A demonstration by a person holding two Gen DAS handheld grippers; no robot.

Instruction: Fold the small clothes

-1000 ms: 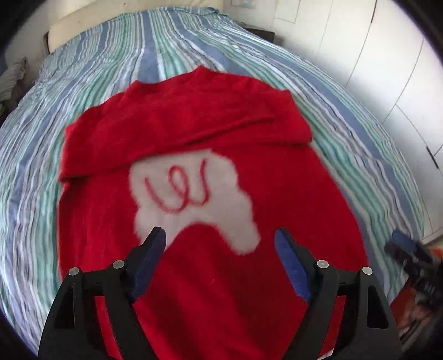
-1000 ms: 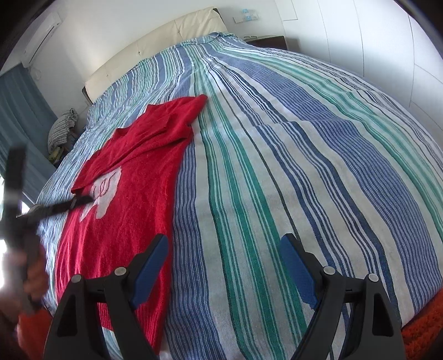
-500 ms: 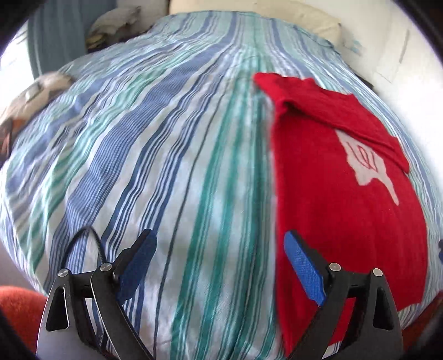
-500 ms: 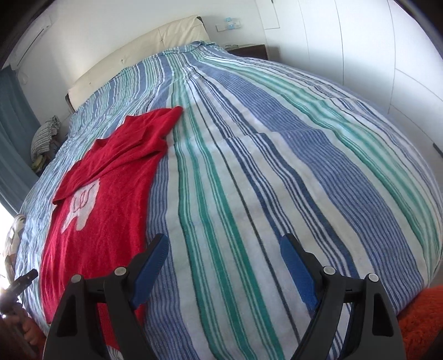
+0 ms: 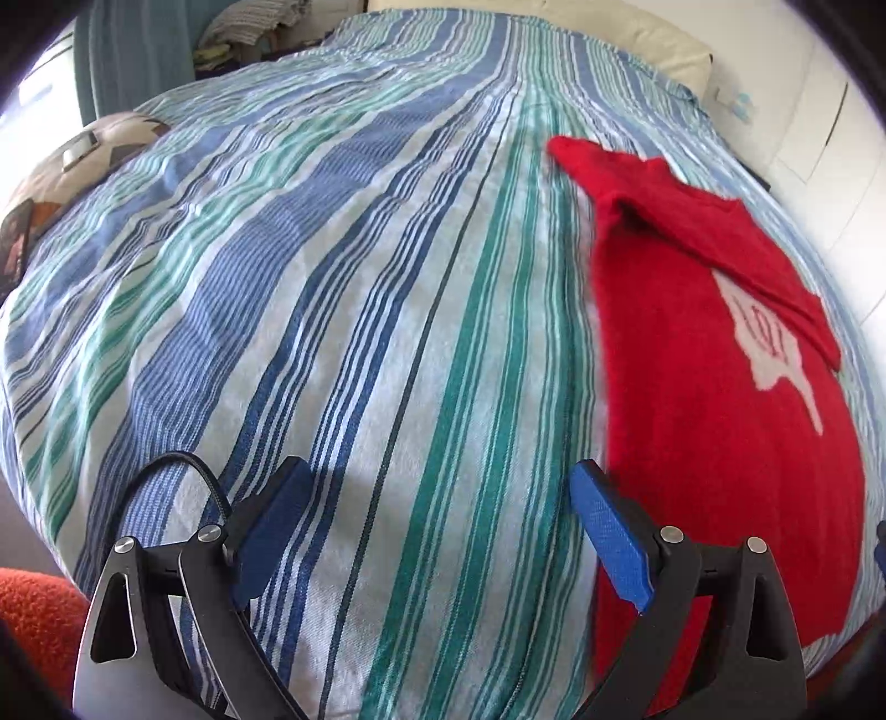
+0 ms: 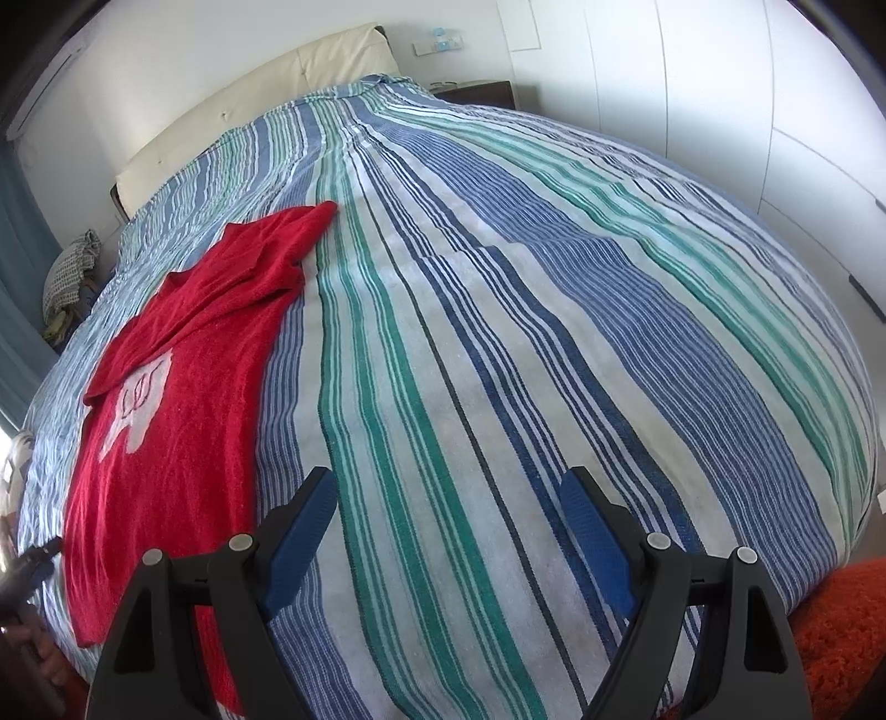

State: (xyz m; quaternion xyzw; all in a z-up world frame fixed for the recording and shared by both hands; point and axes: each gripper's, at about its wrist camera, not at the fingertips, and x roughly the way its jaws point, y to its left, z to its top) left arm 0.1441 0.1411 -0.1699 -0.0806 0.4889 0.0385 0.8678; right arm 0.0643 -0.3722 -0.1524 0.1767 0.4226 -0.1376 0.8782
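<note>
The left hand-held gripper (image 5: pixel 437 526) has swung off the red sweater (image 5: pixel 720 387), which now lies flat on the striped bed (image 5: pixel 332 277) to its right. Its jaws stand apart, empty. The right hand-held gripper (image 6: pixel 448 531), also agape and empty, has the sweater to its left; the next fold looks unstarted.

We are in a home bedroom. A wide bed (image 6: pixel 554 332) under a blue, green and white striped cover fills both views, with a cream padded headboard (image 6: pixel 266 105) at its far edge. White wardrobe doors (image 6: pixel 720 99) line one wall, a dark nightstand (image 6: pixel 476 91) stands beside the headboard, and teal curtains (image 5: pixel 138 50) hang by the window.
</note>
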